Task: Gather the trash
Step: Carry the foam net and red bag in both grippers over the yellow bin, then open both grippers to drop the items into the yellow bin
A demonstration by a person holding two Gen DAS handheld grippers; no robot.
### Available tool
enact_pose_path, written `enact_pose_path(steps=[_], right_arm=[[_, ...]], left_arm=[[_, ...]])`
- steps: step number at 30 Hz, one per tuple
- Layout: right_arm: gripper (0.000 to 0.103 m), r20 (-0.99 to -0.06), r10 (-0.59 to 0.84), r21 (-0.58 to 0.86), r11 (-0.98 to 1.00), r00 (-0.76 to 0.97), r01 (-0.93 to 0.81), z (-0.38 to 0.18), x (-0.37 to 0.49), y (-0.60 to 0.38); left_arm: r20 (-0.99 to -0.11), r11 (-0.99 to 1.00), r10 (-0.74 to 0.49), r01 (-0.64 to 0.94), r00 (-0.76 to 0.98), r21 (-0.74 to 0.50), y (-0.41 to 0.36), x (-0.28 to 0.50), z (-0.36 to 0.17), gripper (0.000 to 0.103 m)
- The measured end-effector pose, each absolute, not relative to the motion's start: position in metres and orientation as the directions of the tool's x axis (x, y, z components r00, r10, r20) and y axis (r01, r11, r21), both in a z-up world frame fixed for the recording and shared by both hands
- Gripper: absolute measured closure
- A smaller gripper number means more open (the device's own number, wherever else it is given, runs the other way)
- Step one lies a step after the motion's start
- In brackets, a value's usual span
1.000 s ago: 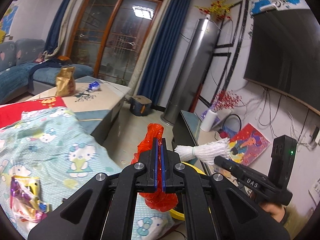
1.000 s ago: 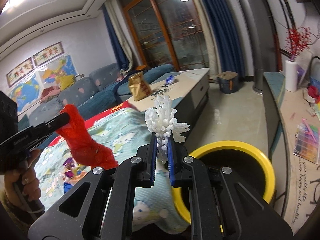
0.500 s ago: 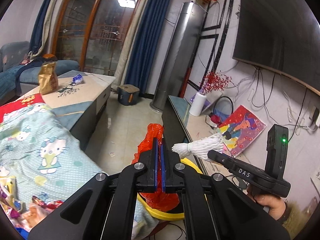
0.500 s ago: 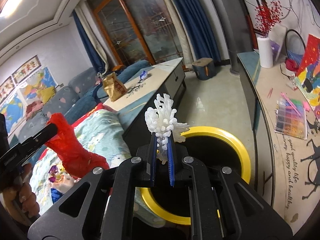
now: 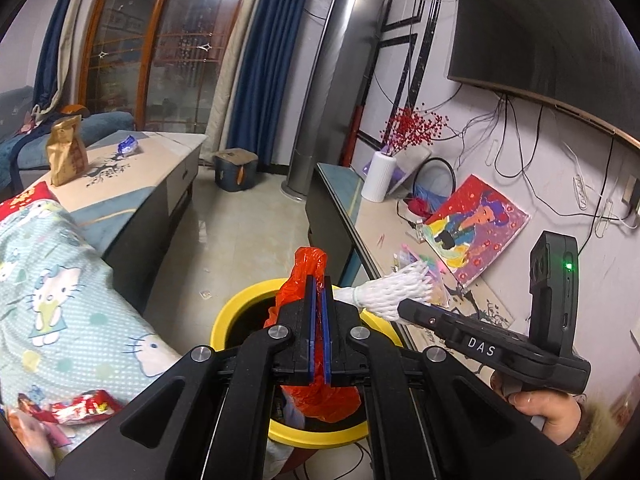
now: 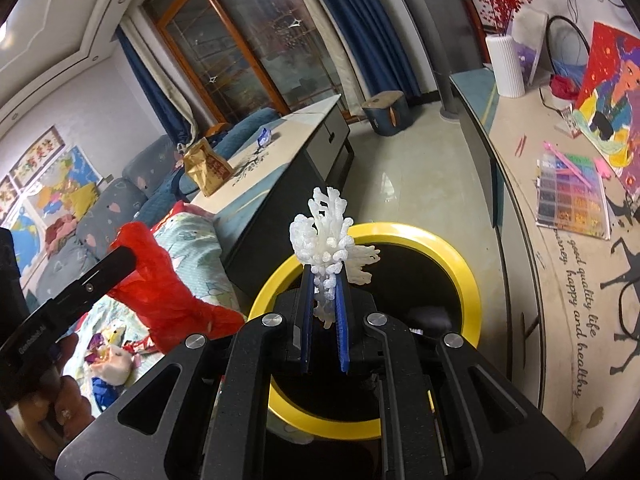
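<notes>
**Both grippers over the yellow bin, each clamped on trash**

Left gripper (image 5: pixel 319 280) points forward and downward, jaws pressed together on a red plastic bag (image 5: pixel 316 396). The bag's top sticks up above the blue pads, and the bulk hangs below the jaws, over the open mouth of the yellow-rimmed bin (image 5: pixel 224 320). In the right wrist view the same bag (image 6: pixel 168 300) sits left of the bin rim (image 6: pixel 460 264), gripper body black, angled up toward the right.

Right gripper (image 6: pixel 324 276) also tilts downward, jaws closed on white foam netting (image 6: pixel 324 240). The netting's frayed end fans out above the fingertips, and a thin strip runs down between the blue pads. It is directly over the bin's dark opening. In the left wrist view the netting (image 5: pixel 396 296) pokes out leftward from the right gripper (image 5: pixel 404 306), almost touching the left gripper's fingers, above the bin's right rim.

A person's hand (image 5: pixel 548 412) wraps the right gripper's handle at lower right, fingers curled around the grip. The other hand (image 6: pixel 44 412) is partly visible at lower left of the right wrist view, dark and blurry.

The bin stands on the floor between a bed with a cartoon-cat blanket (image 5: pixel 68 300) and a low cabinet (image 6: pixel 520 216). Snack wrappers (image 5: pixel 80 404) lie on the blanket near the bin. A brown paper bag (image 5: pixel 66 152) stands upright on the coffee table (image 5: pixel 140 176), well apart from the grippers.
</notes>
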State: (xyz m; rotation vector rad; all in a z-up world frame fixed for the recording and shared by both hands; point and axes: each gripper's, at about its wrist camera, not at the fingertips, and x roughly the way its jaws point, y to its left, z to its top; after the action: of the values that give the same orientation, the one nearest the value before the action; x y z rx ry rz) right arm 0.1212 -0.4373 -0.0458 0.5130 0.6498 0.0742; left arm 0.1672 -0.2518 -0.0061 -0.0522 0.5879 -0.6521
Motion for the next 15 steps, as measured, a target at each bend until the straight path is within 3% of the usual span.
enact_pose_path(steps=[9,11,12,13,15], right_arm=[[0.093,-0.609,0.23,0.494,0.859,0.759,0.137,-0.066,0.124,-0.442],[0.08,-0.633,0.247,0.512,0.845,0.734,0.157,-0.074,0.128,-0.445],[0.075,-0.643,0.247,0.515,0.84,0.725,0.172,-0.078,0.128,-0.446],[0.065,-0.652,0.235,0.512,0.838,0.72,0.19,-0.08,0.128,-0.446],[0.061,-0.658,0.228,0.513,0.833,0.717,0.206,-0.082,0.126,-0.445]], left_arm=[[-0.551,0.813,-0.564,0.532,0.616,-0.238,-0.263,0.181,-0.031,0.099],[-0.59,0.831,-0.54,0.491,0.601,-0.26,-0.261,0.19,-0.04,0.069],[-0.596,0.839,-0.53,0.474,0.604,-0.266,-0.257,0.192,-0.042,0.031],[-0.594,0.84,-0.532,0.466,0.604,-0.279,-0.254,0.193,-0.044,0.022],[-0.578,0.833,-0.548,0.457,0.604,-0.312,-0.244,0.192,-0.045,0.022]])
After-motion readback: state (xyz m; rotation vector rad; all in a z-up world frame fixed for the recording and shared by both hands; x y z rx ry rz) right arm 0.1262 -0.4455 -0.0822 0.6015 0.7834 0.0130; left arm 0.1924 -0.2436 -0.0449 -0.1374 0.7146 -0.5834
